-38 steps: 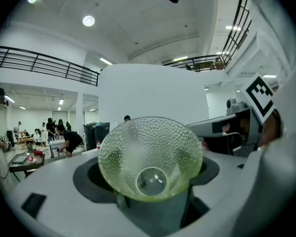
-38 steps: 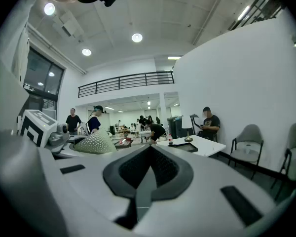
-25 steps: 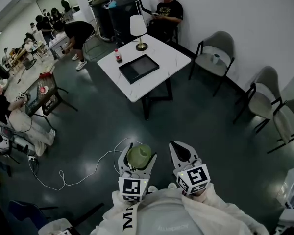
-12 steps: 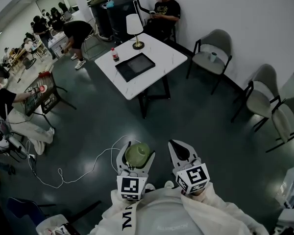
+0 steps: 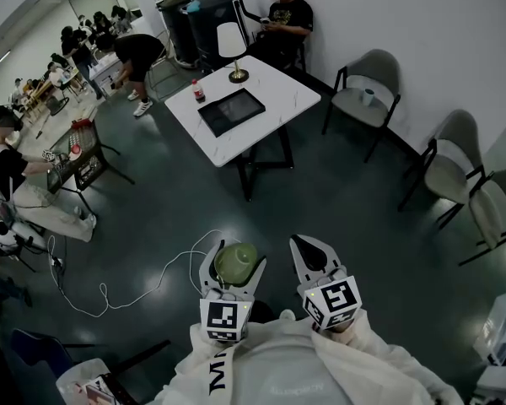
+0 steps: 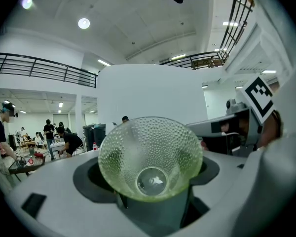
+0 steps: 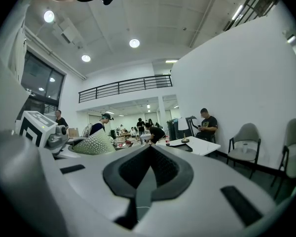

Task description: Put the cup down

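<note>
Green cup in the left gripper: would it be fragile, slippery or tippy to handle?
The green dimpled cup looks like glass, so probably stiff and breakable if dropped. Its bumpy surface likely helps grip. It flares wide above a narrow base, so it may tip if nudged.

A: Where does the head view sit?
B: High above, looking steeply down past the left gripper (image 5: 235, 261) and right gripper (image 5: 307, 251) to the white table (image 5: 291, 99).
A: And the gripper views?
B: Low behind their jaws, facing level; the cup (image 6: 150, 157) fills the left one. All three catch the table's bottle (image 5: 197, 92).
</note>
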A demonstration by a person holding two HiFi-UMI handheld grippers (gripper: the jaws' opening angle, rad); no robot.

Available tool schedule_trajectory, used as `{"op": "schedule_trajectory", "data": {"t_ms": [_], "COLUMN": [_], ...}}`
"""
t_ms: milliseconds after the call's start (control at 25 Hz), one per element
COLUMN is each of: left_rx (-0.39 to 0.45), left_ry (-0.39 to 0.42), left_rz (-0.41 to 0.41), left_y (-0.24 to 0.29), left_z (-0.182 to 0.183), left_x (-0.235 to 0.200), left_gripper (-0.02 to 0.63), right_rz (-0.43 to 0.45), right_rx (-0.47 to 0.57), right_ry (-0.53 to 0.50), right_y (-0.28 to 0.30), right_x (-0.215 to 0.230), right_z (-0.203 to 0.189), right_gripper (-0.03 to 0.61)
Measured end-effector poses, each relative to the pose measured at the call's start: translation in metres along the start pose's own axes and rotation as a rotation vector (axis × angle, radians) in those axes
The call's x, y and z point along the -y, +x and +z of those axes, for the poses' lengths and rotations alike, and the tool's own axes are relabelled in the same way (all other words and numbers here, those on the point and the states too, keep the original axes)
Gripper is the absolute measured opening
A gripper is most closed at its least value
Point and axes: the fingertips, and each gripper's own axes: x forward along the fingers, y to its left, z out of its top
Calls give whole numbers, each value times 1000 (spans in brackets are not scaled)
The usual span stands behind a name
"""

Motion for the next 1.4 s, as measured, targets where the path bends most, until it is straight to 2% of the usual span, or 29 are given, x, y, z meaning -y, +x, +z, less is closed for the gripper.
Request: {"op": "schedule_trajectory", "data": {"t_ms": [640,1400], "left_rx": [12,-6], "left_ry": [8,11], "left_rz": [6,-34], "left_y": [15,104], "left_z": [-8,-7], "left_x": [-1,-47], "left_gripper": [399,399], "right_rz": [-10,-61], "right_rx": [-6,-49], "right_ry": [5,13], "right_y": [4,73], "right_x": [17,64], "right_z": [-15,-17], "right_gripper": [6,6]}}
